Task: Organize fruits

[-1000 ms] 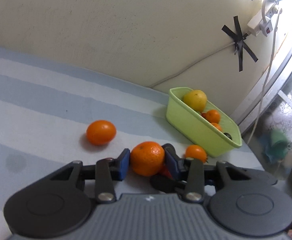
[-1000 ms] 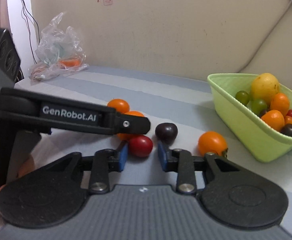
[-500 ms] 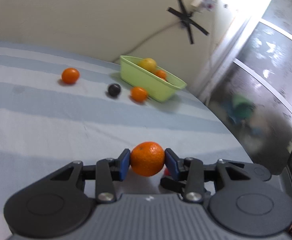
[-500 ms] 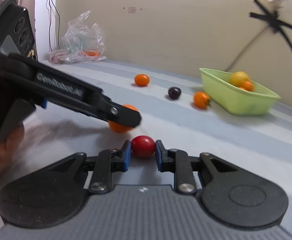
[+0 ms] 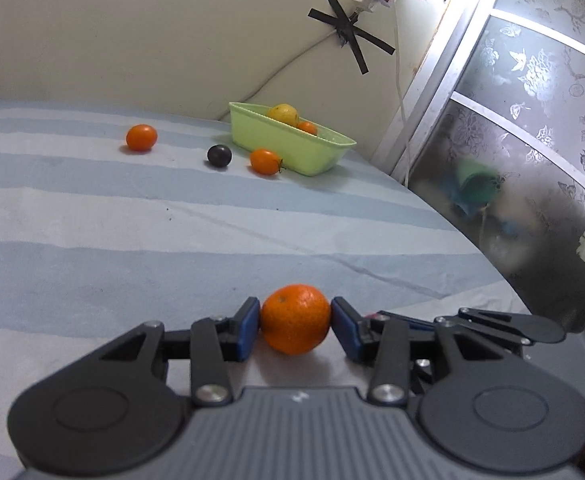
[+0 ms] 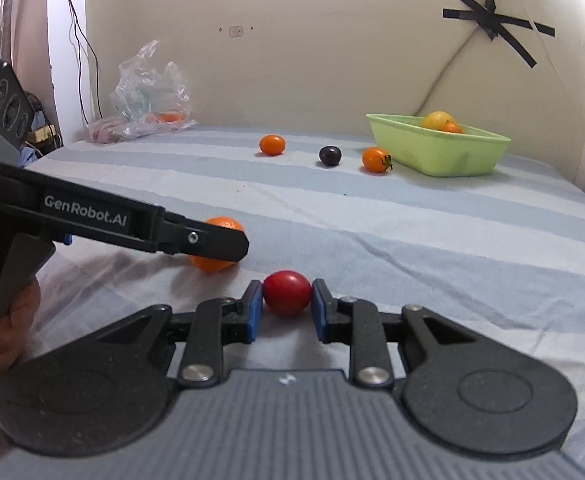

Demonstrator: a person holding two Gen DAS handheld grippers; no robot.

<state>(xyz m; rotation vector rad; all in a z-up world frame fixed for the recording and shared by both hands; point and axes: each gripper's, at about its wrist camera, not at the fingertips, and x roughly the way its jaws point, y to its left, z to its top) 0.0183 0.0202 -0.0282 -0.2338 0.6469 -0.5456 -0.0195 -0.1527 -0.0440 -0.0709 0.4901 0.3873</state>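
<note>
A mandarin point(image 5: 295, 319) rests on the striped cloth between the blue pads of my left gripper point(image 5: 295, 320), whose jaws are opening and stand just off its sides. From the right wrist view the same mandarin point(image 6: 212, 262) lies under the left gripper point(image 6: 228, 242). My right gripper point(image 6: 287, 300) is shut on a red tomato point(image 6: 287, 292) low over the cloth, just right of the left one. The green basket point(image 6: 436, 152) holding a lemon and other fruit stands far back at the right.
An orange tomato point(image 6: 272, 145), a dark plum point(image 6: 329, 155) and a stemmed orange tomato point(image 6: 376, 159) lie in a row left of the basket. A plastic bag point(image 6: 148, 92) sits at the back left. The table edge point(image 5: 472, 248) curves along the right. A hand point(image 6: 4, 332) holds the left gripper.
Both grippers have drawn back from the basket toward the near side, carrying the mandarin and the red tomato. The left jaws have widened slightly around the mandarin.
</note>
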